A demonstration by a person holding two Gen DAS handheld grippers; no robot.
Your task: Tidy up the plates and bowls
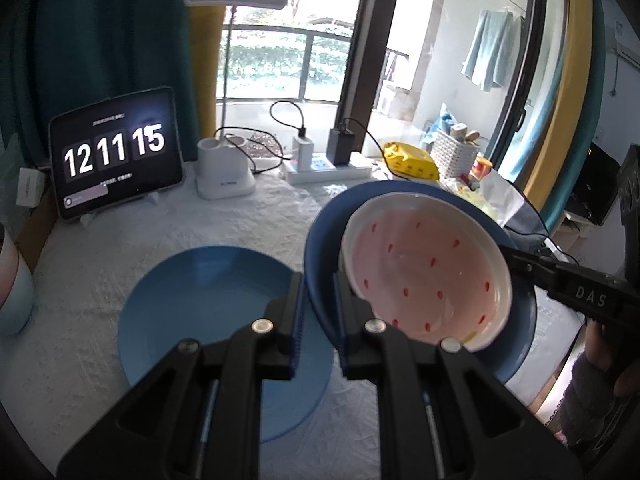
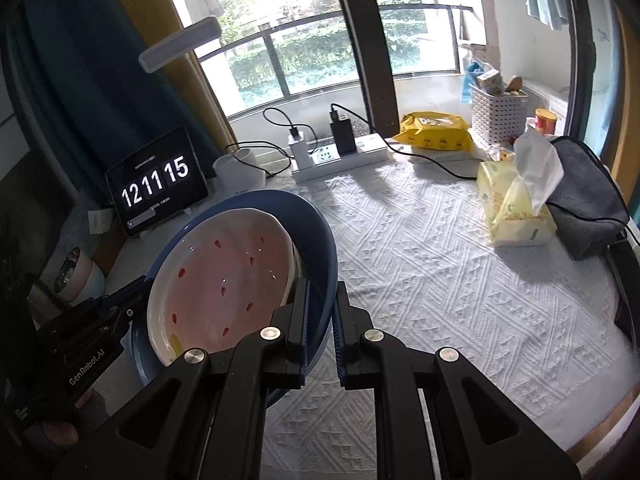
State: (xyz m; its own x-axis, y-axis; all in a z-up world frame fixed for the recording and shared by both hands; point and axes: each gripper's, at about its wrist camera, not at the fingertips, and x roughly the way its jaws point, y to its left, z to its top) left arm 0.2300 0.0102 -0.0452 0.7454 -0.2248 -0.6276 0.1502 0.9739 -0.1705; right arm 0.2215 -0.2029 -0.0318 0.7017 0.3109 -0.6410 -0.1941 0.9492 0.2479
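Blue plate [image 1: 320, 248], pink seed-dotted bowl [image 1: 424, 276] inside.

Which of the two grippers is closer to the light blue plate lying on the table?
Left. The left gripper grips the dark blue bowl's rim just above the light blue plate. The right gripper grips the bowl's opposite rim, farther away.
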